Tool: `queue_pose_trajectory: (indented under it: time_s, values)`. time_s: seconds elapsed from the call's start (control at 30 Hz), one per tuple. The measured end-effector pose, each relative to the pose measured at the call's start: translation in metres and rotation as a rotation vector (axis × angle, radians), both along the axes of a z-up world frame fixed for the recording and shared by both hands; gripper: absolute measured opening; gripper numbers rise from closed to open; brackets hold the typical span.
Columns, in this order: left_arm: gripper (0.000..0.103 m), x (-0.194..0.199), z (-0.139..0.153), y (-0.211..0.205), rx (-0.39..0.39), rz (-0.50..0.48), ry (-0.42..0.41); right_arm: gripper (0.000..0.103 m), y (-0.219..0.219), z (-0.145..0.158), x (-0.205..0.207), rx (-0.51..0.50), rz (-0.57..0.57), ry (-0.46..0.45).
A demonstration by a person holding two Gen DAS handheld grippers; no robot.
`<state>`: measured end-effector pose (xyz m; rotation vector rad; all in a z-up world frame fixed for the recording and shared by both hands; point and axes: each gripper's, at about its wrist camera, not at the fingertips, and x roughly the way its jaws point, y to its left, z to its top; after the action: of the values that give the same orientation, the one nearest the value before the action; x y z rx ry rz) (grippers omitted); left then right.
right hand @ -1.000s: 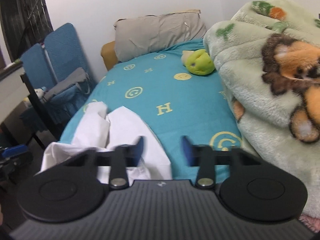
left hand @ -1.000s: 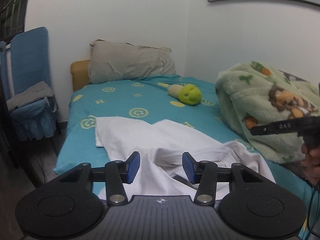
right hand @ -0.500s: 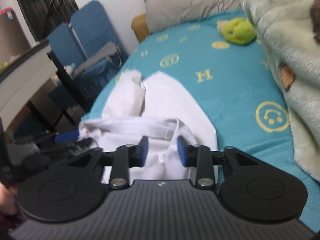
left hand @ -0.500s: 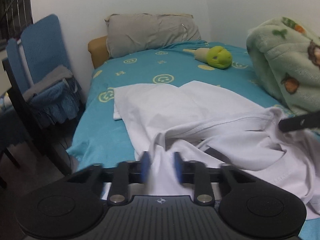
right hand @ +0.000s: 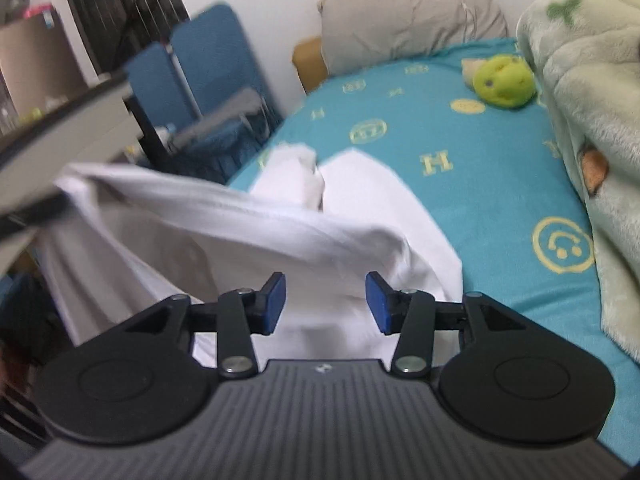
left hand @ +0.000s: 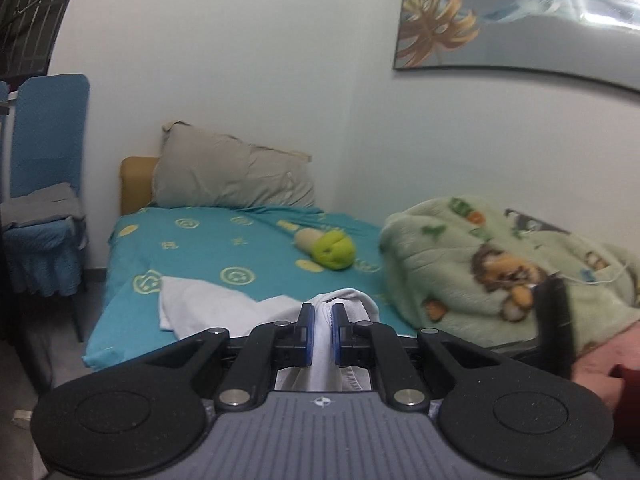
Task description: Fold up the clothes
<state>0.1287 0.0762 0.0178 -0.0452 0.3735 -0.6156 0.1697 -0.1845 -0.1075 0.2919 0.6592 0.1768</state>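
**Left gripper has the white garment; right gripper is open and not yet gripping**

The main change is on the left side. A second ago the left gripper (left hand: pixel 319 330) stood spread above the white garment (right hand: pixel 360 208); now its blue pads (left hand: pixel 306 332) are pressed together on a fold of white cloth, which bulges up between and just beyond them at lower centre of the left wrist view. That view has also tilted up: more wall and the framed leaf picture (left hand: pixel 516 16) at upper right now show, and less of the bed, which suits a lift.

In the right wrist view the lift shows plainly. An edge of the garment runs as a taut band from the left edge of the frame, where a blurred dark tool holds it, down to the centre. The rest of the garment lies on the teal bedsheet (right hand: pixel 480 184) in the middle of the frame, with part hanging off the near edge at lower left.

The right gripper (right hand: pixel 326 304) has just been opening. Its fingers are spread, with white cloth lying between and behind them, and the pads do not press on it.

For the fold, this looks like an early step: one corner or edge is secured, and the second hold is not yet made. The right gripper probably needs to close on the edge in front of it before the garment can be stretched out and laid flat. The green plush toy (right hand: pixel 503 86), the fleece blanket (right hand: pixel 592 92) and the grey pillow (right hand: pixel 412 20) lie well apart from the work.
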Motion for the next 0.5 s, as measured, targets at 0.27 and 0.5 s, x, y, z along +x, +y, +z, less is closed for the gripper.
queue_pose_trajectory:
  time_s: [0.27, 0.5]
  values:
    - [0.009, 0.012, -0.011, 0.002, -0.007, 0.031, 0.074, 0.046, 0.002, -0.023, 0.010, -0.118, -0.022, 0.177]
    - [0.010, 0.019, -0.019, 0.004, -0.008, 0.041, 0.098, 0.010, 0.001, -0.011, 0.004, -0.103, 0.015, 0.133]
